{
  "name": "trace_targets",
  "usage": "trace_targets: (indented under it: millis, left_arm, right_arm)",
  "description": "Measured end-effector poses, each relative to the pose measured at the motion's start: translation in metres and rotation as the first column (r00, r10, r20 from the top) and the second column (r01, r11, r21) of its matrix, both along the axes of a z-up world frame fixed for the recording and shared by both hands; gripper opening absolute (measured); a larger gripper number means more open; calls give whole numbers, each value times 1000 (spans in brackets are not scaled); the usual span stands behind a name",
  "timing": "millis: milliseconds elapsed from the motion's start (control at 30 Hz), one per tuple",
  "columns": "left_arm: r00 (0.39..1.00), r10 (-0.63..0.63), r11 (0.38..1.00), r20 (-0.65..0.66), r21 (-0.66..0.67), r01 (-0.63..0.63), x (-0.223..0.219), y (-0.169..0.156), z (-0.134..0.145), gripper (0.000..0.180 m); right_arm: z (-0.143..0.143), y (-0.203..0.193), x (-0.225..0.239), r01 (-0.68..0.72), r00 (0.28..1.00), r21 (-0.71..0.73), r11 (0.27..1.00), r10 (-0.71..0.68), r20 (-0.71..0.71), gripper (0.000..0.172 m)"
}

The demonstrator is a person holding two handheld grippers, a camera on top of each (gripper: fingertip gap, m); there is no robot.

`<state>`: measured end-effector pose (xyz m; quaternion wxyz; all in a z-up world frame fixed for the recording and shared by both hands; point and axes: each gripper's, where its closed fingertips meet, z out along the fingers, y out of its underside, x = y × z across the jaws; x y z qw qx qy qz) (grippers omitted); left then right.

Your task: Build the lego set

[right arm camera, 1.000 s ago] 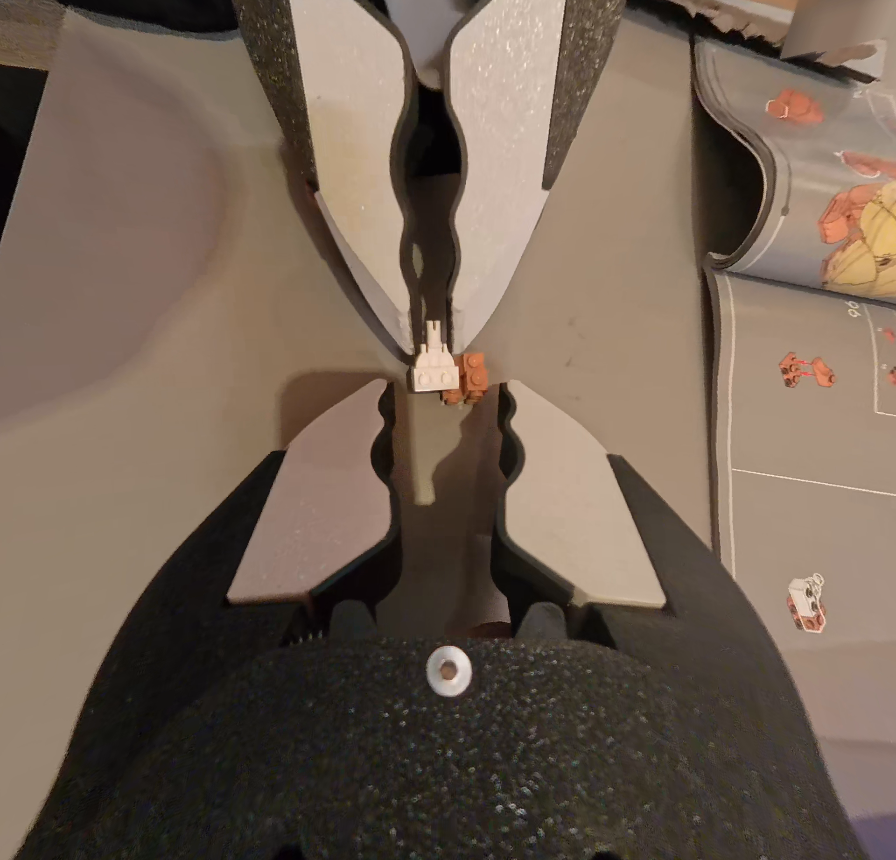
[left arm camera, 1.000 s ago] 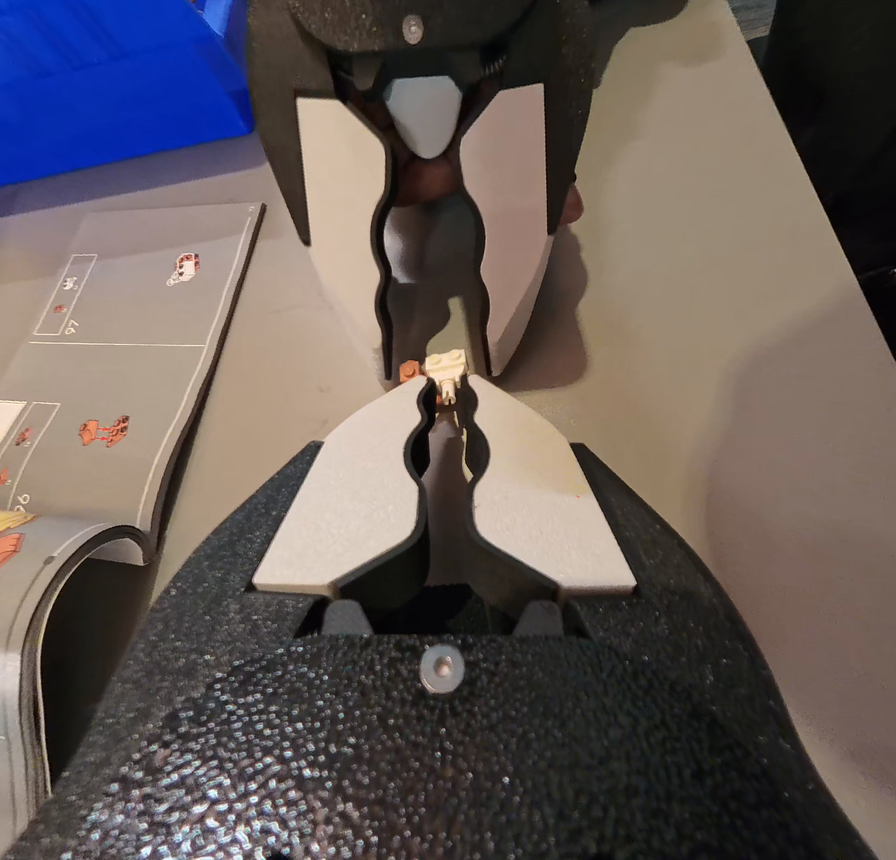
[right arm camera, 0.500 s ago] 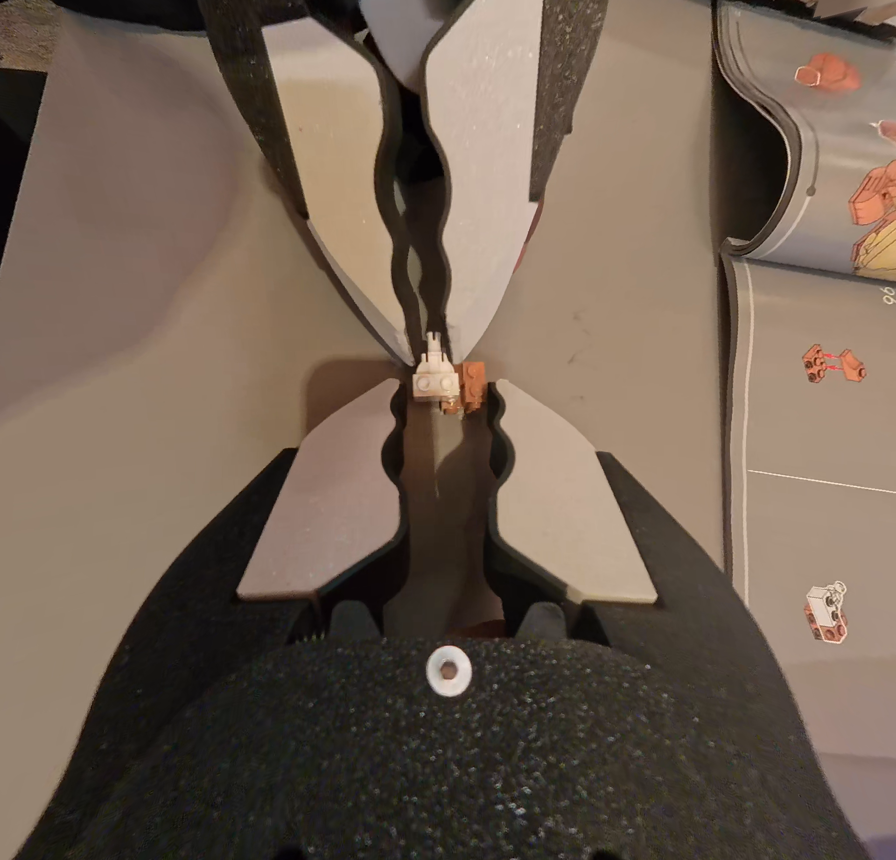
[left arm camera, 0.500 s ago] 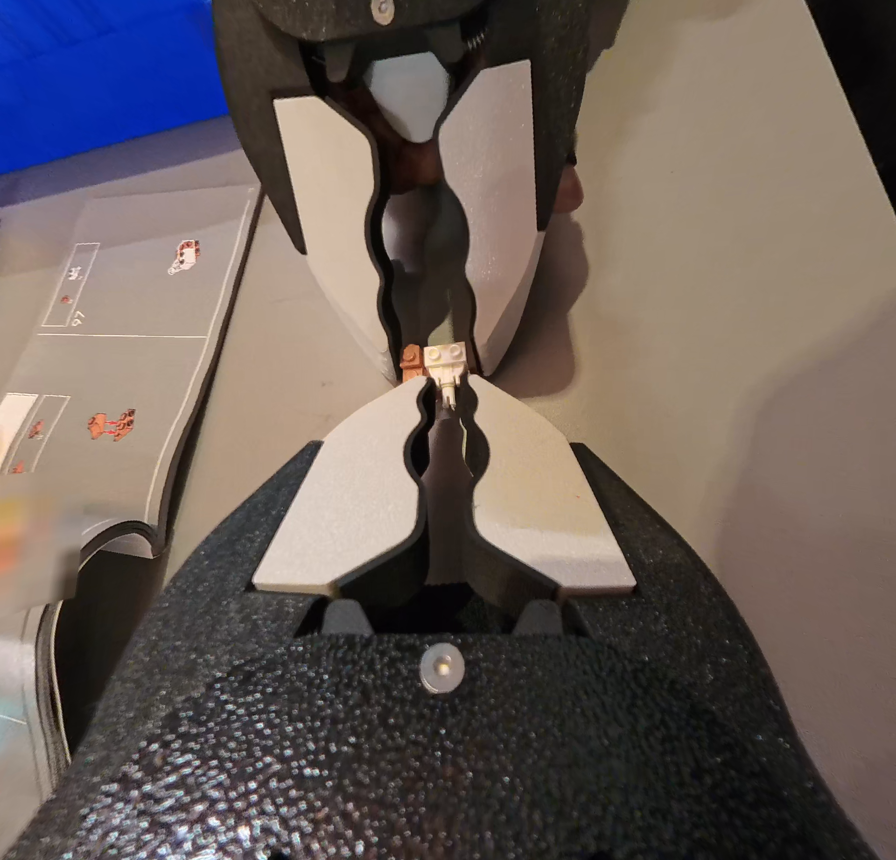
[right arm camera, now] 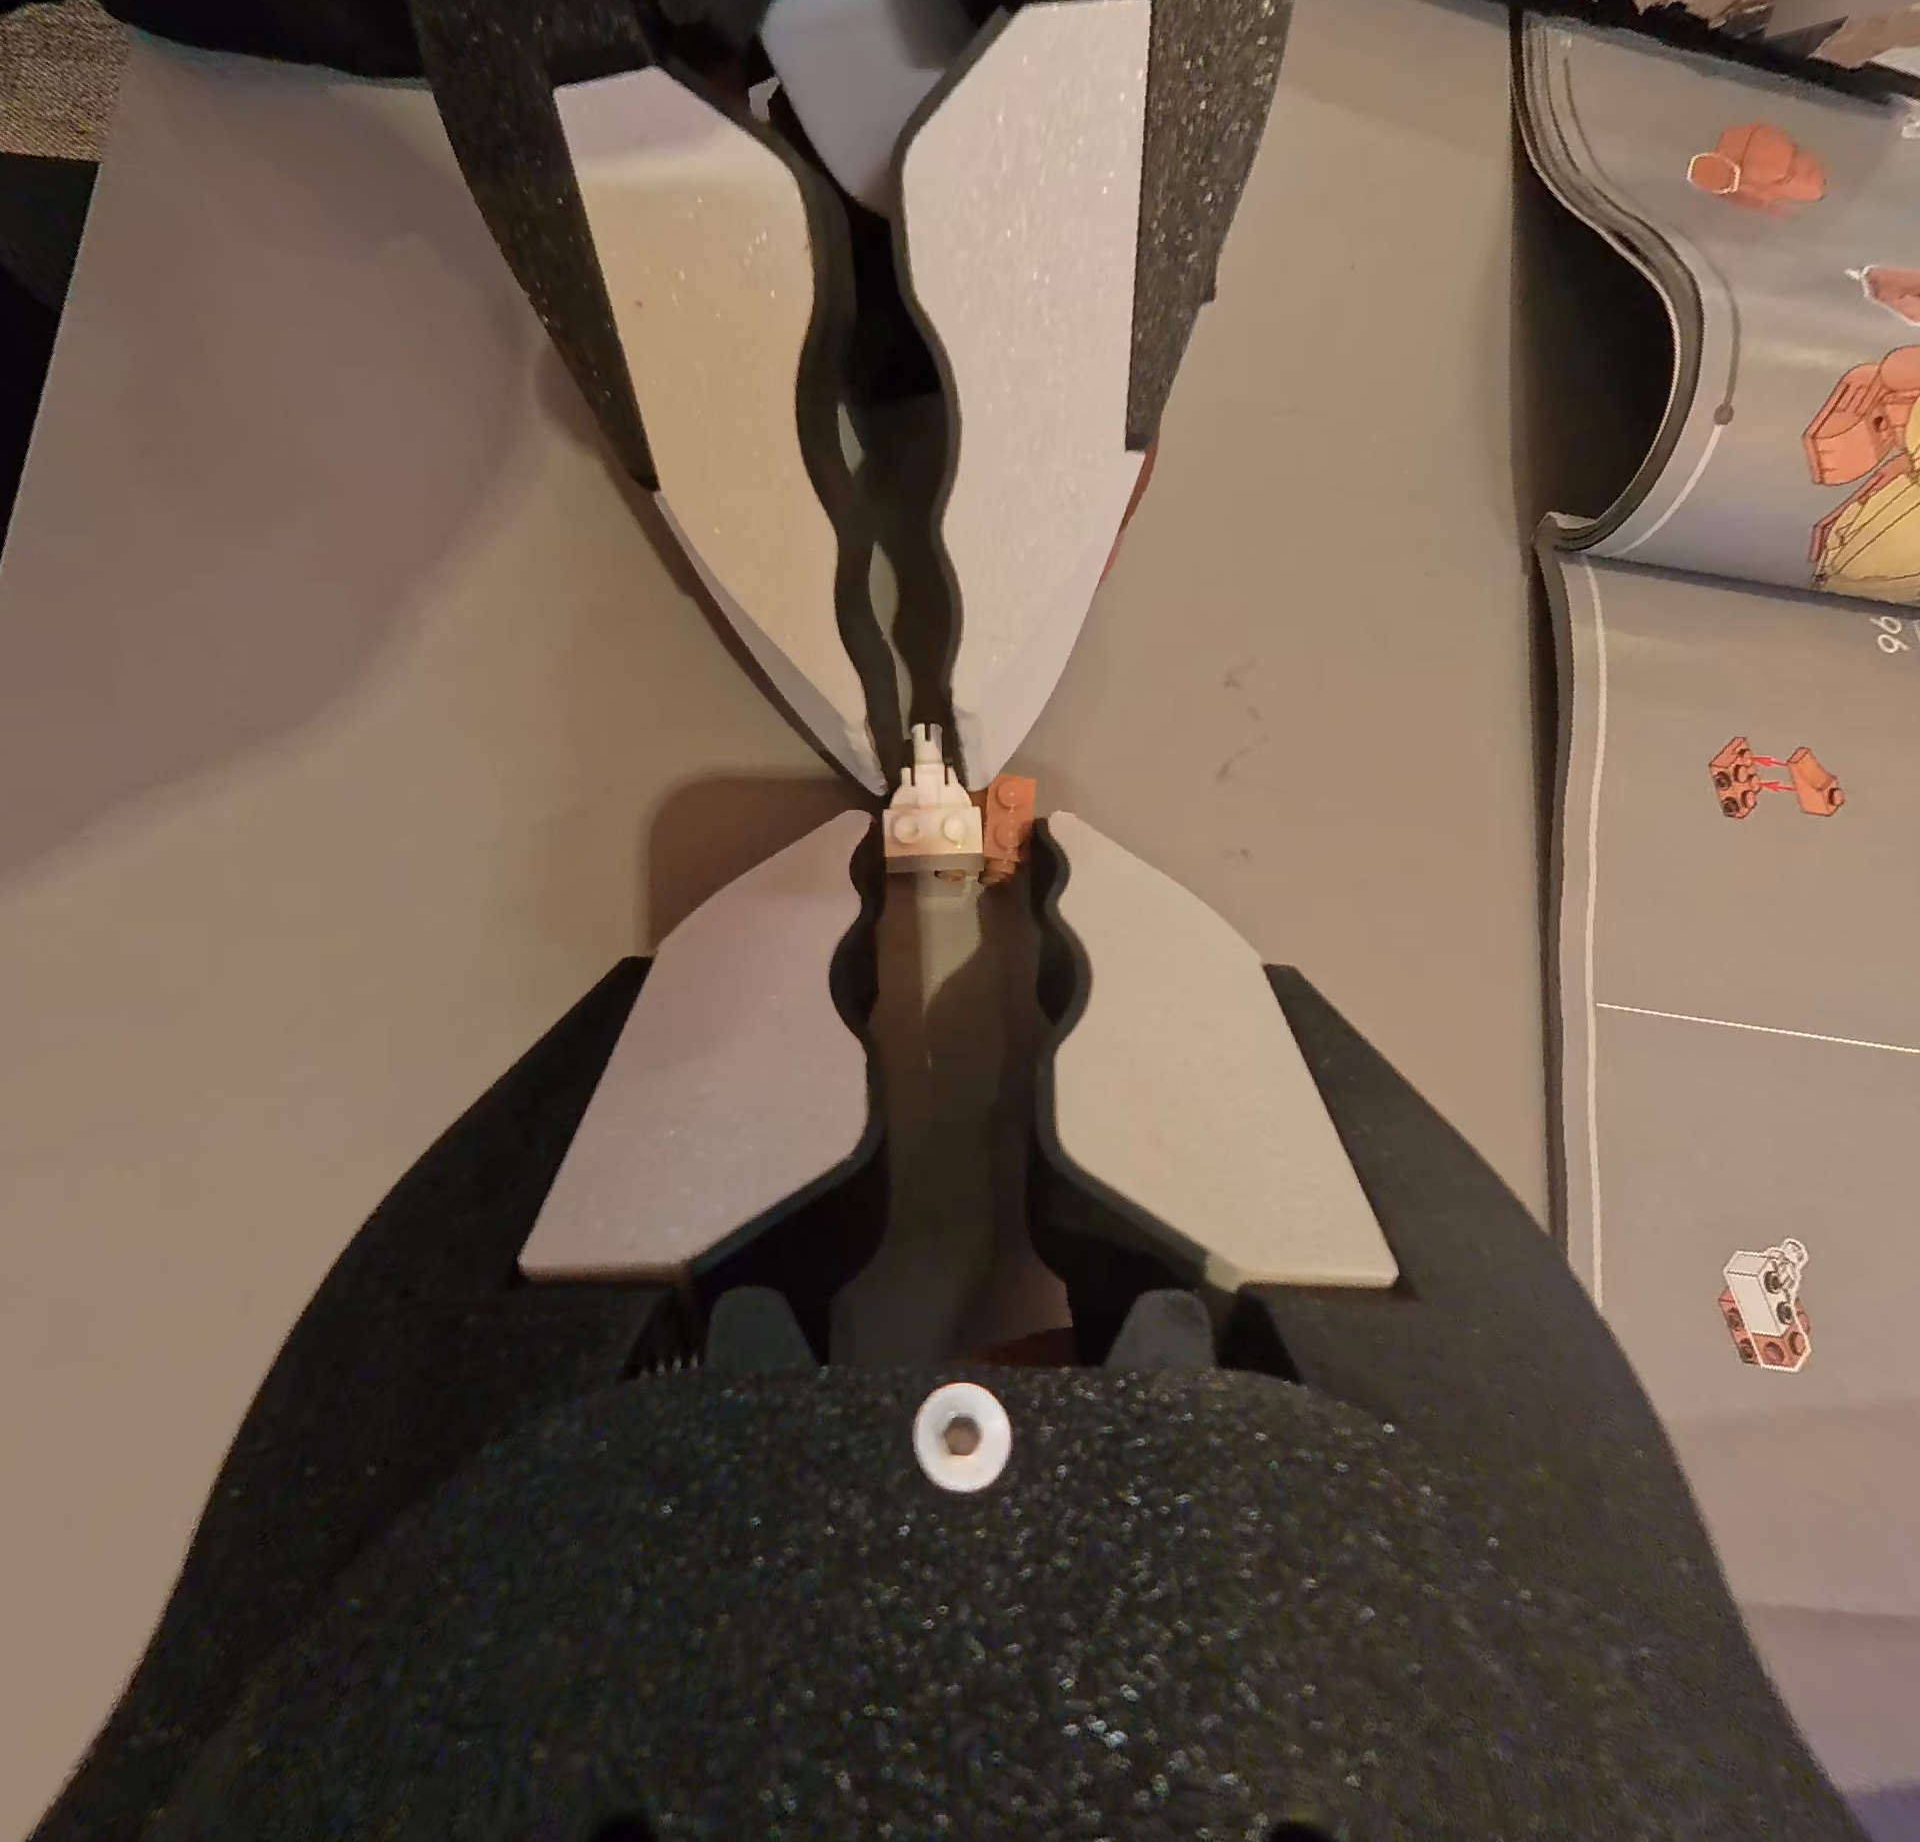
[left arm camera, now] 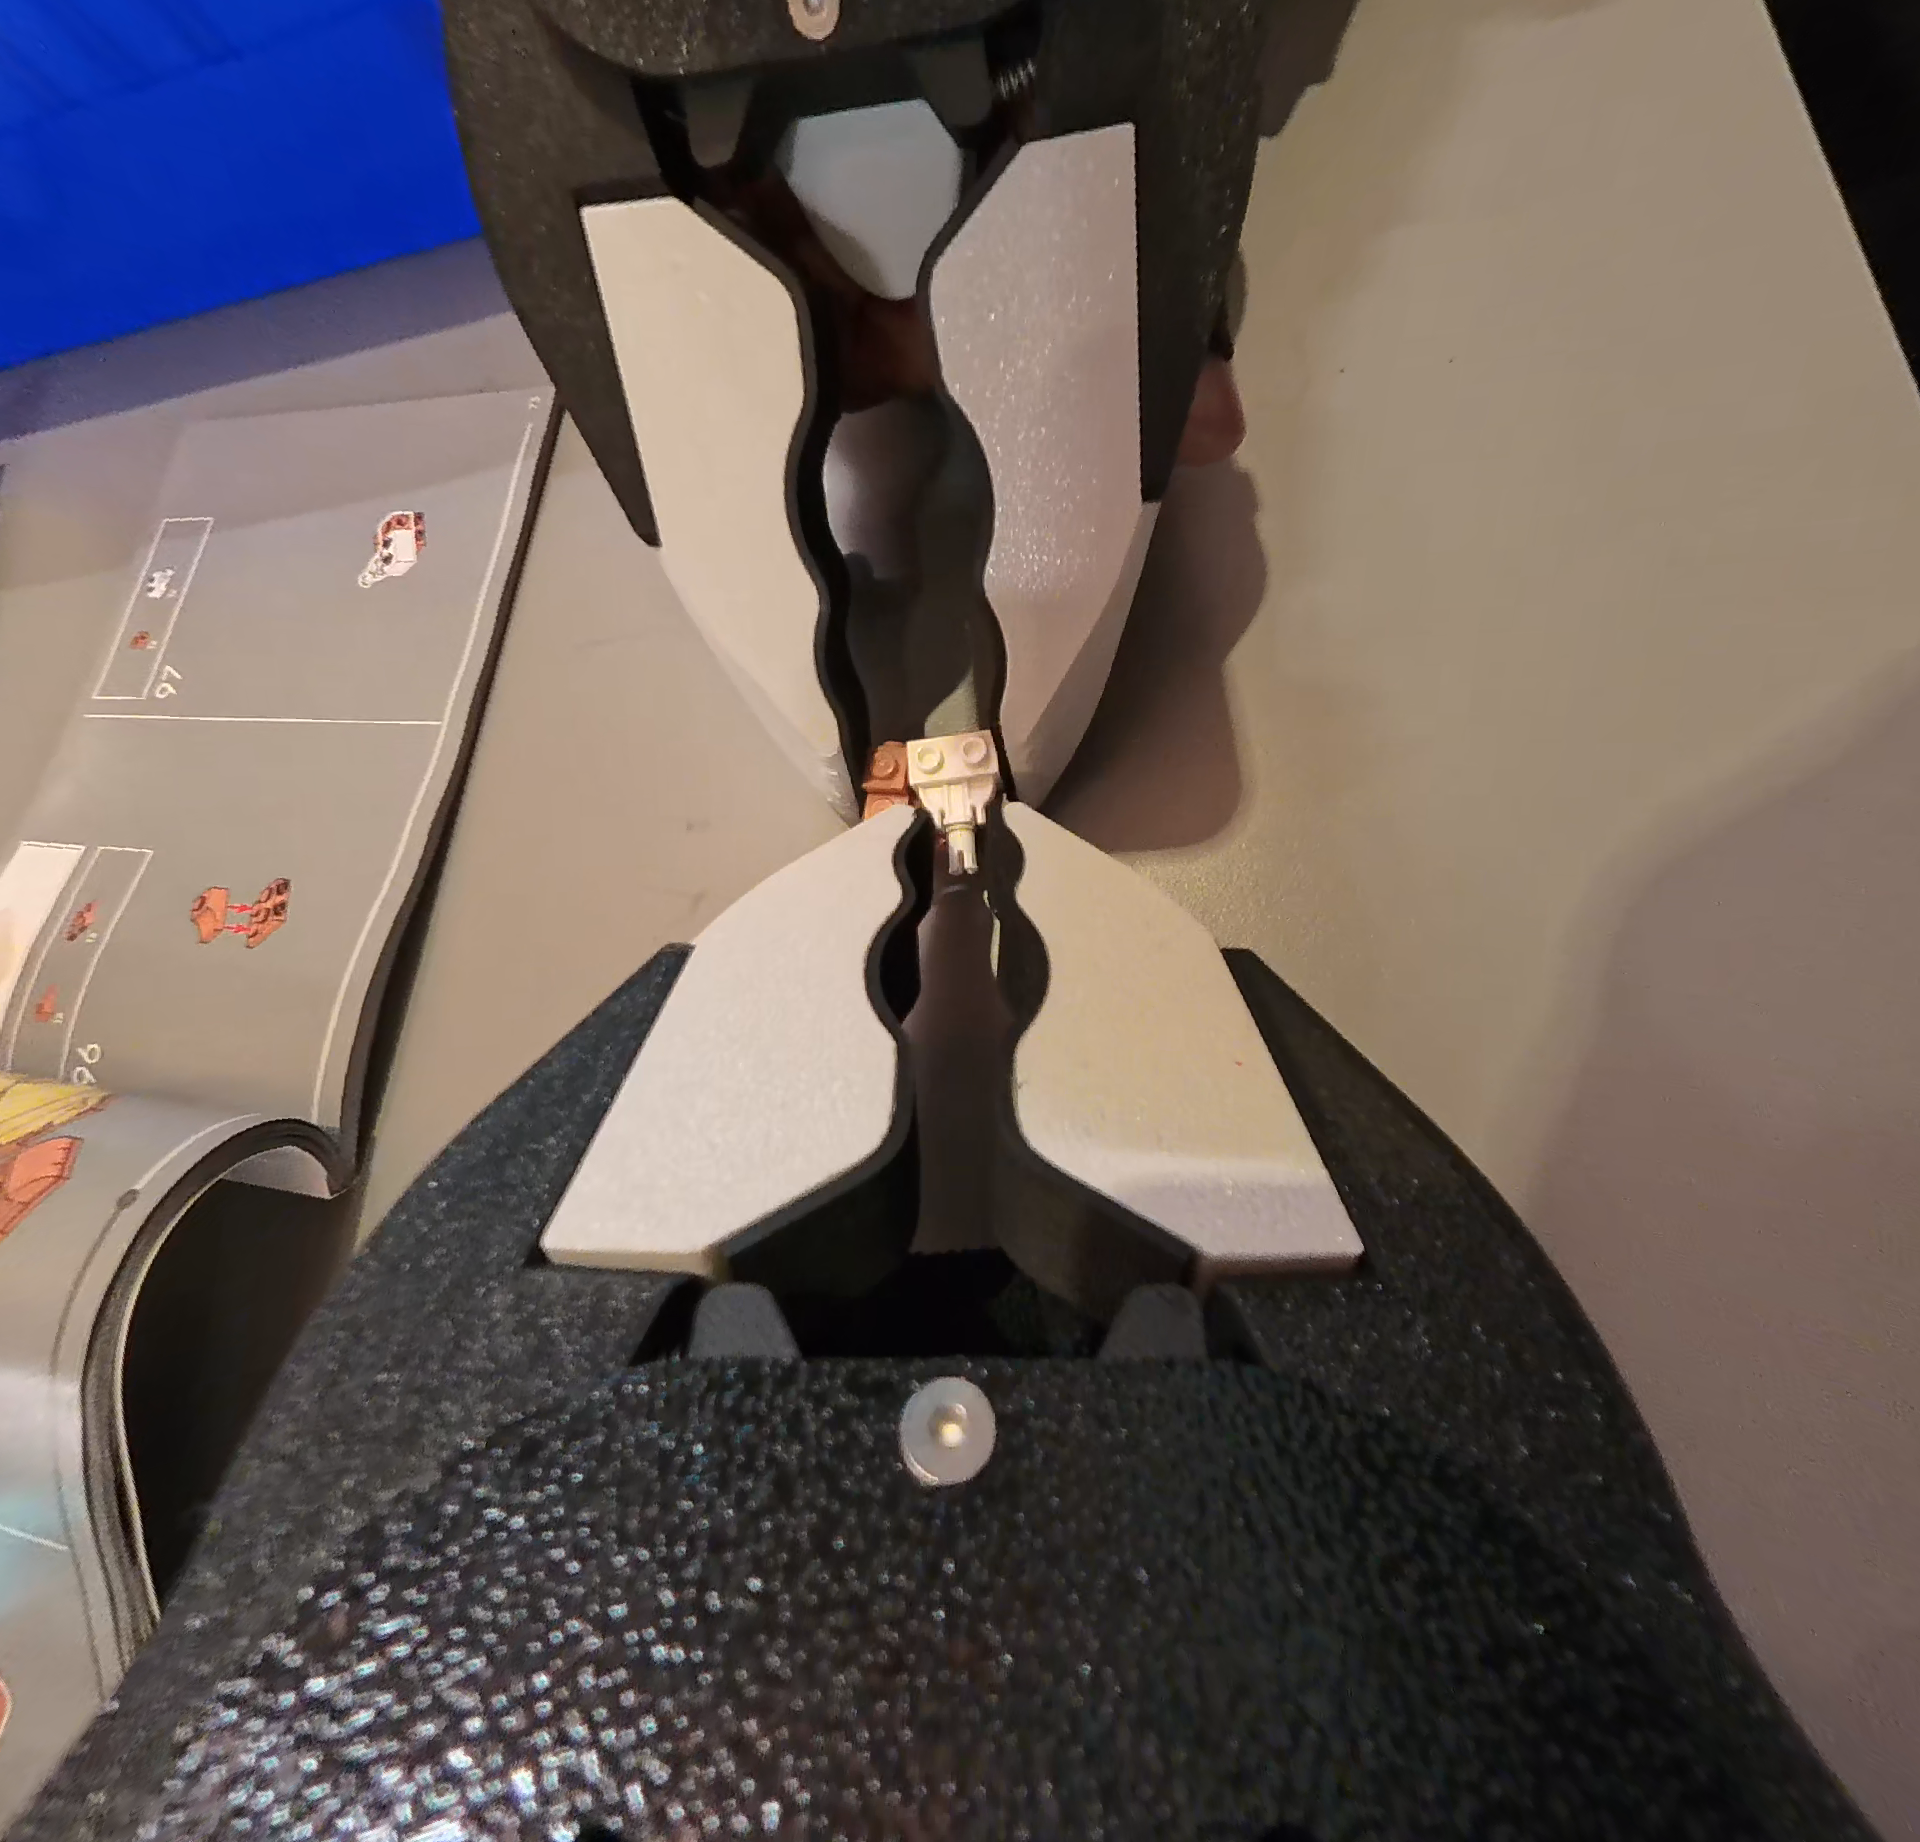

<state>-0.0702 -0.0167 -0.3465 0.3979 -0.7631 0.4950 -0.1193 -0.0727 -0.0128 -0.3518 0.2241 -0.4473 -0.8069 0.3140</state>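
A small white brick [left arm camera: 951, 762] with two studs and a thin pin sits between both grippers above the grey table [left arm camera: 1455, 649]. A small brown brick [left arm camera: 885, 779] sits against its side. My left gripper [left arm camera: 961, 826] is shut on the white brick's pin. My right gripper [left arm camera: 930, 769] comes in from the far side, tip to tip with the left. In the right wrist view, my right gripper [right arm camera: 956, 831] has one pad on the white brick [right arm camera: 932, 836] and the other on the brown brick [right arm camera: 1013, 821]. The left gripper [right arm camera: 925, 774] shows opposite, pinching the pin.
An open grey instruction booklet [left arm camera: 260, 753] lies left of the grippers and also shows in the right wrist view [right arm camera: 1714, 857]. A blue bin [left arm camera: 208, 130] stands at the far left. The table's edge [left arm camera: 1818, 234] runs along the right, with darkness beyond. Only a small space, under 4 cm, lies between the two pairs of fingers.
My right gripper's jaws have narrowed around the two bricks, and the brown brick has come up against the white one. My left gripper has kept its hold on the pin.
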Motion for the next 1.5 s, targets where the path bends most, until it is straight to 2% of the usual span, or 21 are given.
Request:
trace_targets:
  millis: [200, 433, 933, 1500]
  left_arm:
    - [1000, 8, 1000, 1, 8, -8, -2, 1, 1, 11]
    - [1000, 27, 1000, 2, 16, -27, -9, 4, 2, 30]
    - [999, -40, 997, 17, -68, 41, 1, 7, -3, 20]
    - [999, -43, 996, 23, -76, 45, 1, 6, -3, 14]
  right_arm:
    - [0, 1, 0, 10, 1000, -3, 1000, -10, 2, 26]
    - [0, 1, 0, 10, 1000, -9, 1000, -10, 7, 26]
    - [-1, 0, 1, 4, 1000, -26, 1000, -4, 25, 26]
    - [-1, -1, 3, -5, 1000, -30, 1000, 6, 28, 30]
